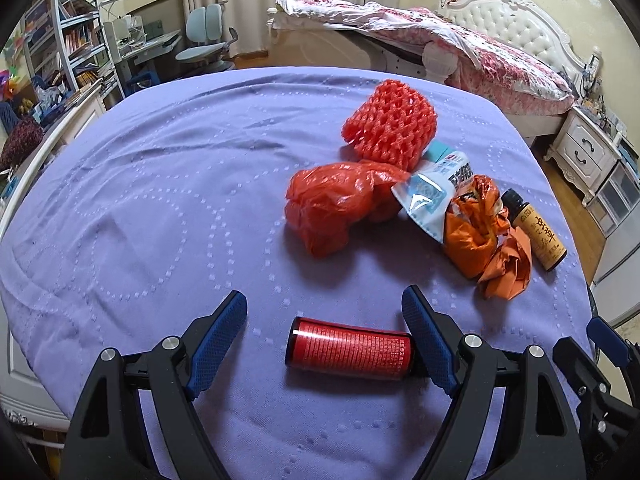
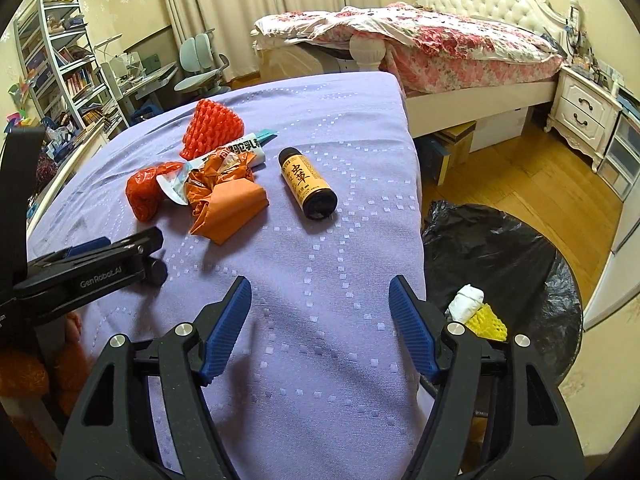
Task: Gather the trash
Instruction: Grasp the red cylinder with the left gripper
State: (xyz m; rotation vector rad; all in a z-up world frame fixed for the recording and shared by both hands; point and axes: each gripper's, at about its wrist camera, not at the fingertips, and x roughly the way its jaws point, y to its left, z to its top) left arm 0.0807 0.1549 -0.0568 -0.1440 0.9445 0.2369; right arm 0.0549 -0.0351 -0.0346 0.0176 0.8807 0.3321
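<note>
Trash on bed: red cylindrical can w/ printed label (image 1: 348,354) lies on its side on the purple quilted bedspread (image 1: 160,200), nearest the camera. Farther back, a cluster: red foam fruit net (image 1: 390,128), crumpled red plastic bag (image 1: 336,208), blue-white foil pouch (image 1: 434,188), crumpled orange wrapper (image 1: 486,236), small dark bottle w/ yellow label (image 1: 534,232) on its side.
Bin: black bin bag (image 2: 500,264) on the floor at the bed's right edge, mouth open. Holds a white wad (image 2: 466,298) and a yellow foam net (image 2: 490,322).
Left gripper (image 1: 324,316): wide open, holding nothing. Can sits between the fingers, touching or nearly touching the right-hand one; apart from the other.
Right gripper (image 2: 320,300): wide open, empty, over bare bedspread; bottle well ahead, bag to its right.
Done: approx. two items binned, as far as visible.
Left: six items on the bed, none gripped.
Step in hand (judgement): left unit lined up on the can; closing looks like the next move.
Risk: round can may roll on soft fabric if pinched off-centre.
</note>
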